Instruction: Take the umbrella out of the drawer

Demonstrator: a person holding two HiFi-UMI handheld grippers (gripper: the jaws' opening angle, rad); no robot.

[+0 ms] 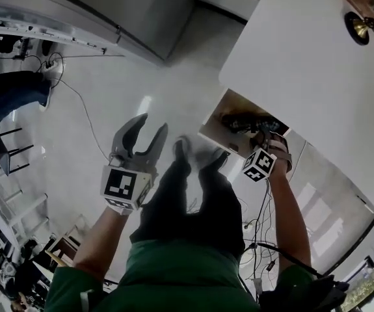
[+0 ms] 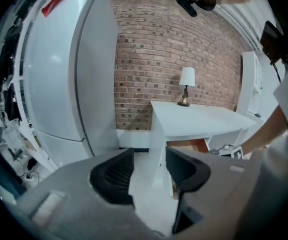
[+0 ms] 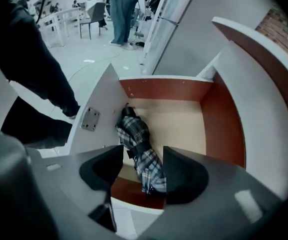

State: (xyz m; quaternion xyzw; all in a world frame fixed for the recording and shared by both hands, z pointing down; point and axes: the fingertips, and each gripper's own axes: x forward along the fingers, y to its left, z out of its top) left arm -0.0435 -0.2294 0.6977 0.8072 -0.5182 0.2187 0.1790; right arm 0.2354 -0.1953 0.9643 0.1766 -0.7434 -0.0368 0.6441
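The drawer (image 3: 164,88) under the white table (image 1: 304,64) stands pulled out, with red-brown walls and a pale floor. A folded plaid umbrella (image 3: 138,149) lies inside along its left side, handle end towards the far corner. My right gripper (image 3: 142,171) hangs just above it, pointing steeply down. Its jaws are open with the umbrella's near end showing between them, and the pads do not press on it. In the head view the right gripper (image 1: 265,140) is over the drawer (image 1: 214,129). My left gripper (image 1: 144,138) is held out over the floor, open and empty; in its own view the left gripper (image 2: 149,171) faces the table.
A small lamp (image 2: 186,84) stands at the table's far end by the brick wall. A tall white cabinet (image 2: 68,74) is left of the table. Cables (image 1: 82,109) trail over the floor. A person in jeans (image 3: 121,9) stands beyond the drawer near chairs.
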